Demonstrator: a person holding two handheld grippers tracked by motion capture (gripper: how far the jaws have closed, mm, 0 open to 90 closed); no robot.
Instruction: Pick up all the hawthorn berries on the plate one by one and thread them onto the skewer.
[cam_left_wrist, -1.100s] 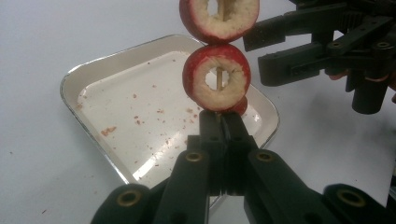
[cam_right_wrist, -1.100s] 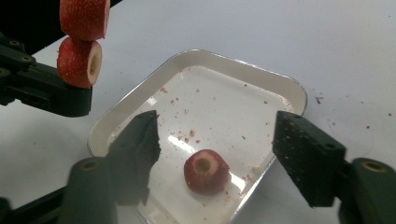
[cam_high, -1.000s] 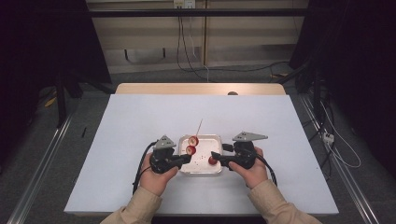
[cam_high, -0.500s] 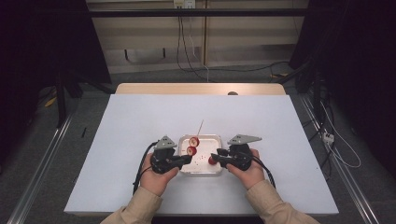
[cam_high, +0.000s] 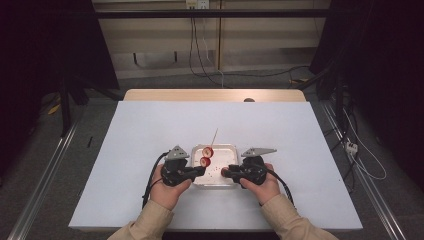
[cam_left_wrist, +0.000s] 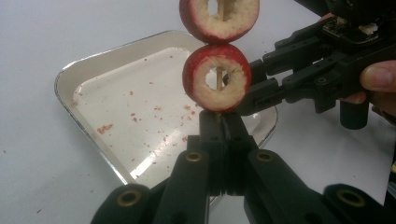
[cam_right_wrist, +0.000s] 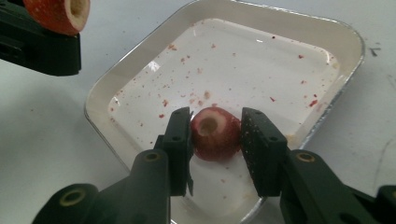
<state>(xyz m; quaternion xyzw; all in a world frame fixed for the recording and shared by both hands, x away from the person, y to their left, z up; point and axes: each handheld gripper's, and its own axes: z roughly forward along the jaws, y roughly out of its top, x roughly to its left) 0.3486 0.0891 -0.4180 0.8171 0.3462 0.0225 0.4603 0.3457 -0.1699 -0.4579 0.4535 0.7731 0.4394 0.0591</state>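
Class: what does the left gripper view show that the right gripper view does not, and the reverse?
Left gripper view: the left hand-held gripper clamps a thin wooden skewer through two cored red fruit rings. Right gripper view: the right hand-held gripper, its jaws just closed in, grips a third cored red fruit piece. Both: the crumb-speckled white rectangular tray.

Three cored fruit pieces (cam_right_wrist: 215, 133), one skewer (cam_high: 214, 136), apparently one tray (cam_high: 222, 183).

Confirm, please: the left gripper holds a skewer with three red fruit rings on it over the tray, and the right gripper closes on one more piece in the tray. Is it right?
Not quite: the skewer in the left gripper carries two fruit rings, not three, as the left gripper view shows. The rest stands: the right gripper closes on another piece in the tray.
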